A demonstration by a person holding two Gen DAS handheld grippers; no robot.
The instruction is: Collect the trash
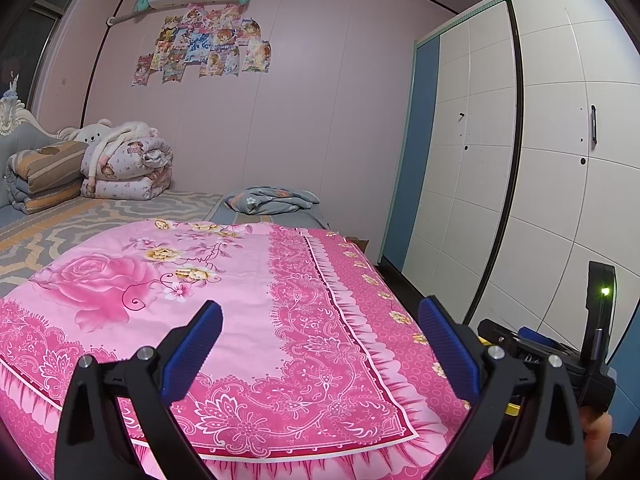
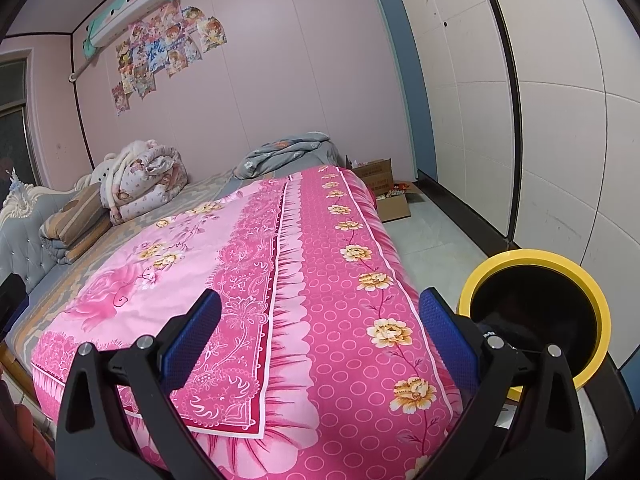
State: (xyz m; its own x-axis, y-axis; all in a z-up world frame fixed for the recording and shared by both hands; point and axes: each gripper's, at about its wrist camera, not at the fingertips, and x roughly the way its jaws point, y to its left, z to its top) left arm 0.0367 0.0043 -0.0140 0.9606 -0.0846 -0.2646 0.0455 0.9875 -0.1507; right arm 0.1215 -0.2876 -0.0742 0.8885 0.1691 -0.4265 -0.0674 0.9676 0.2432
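My left gripper is open above the pink floral bedspread, its blue pads spread wide with nothing between them. My right gripper is also open and empty, over the bedspread's right edge. A black bin with a yellow rim stands on the floor just right of the bed, close to the right finger. In the left wrist view the other gripper's black body shows at the lower right, held by a hand. No loose trash shows on the bed.
Folded quilts and a plush toy lie by the headboard. A grey blanket lies at the bed's far side. Open cardboard boxes with packets sit on the floor beyond. White wardrobe doors run along the right.
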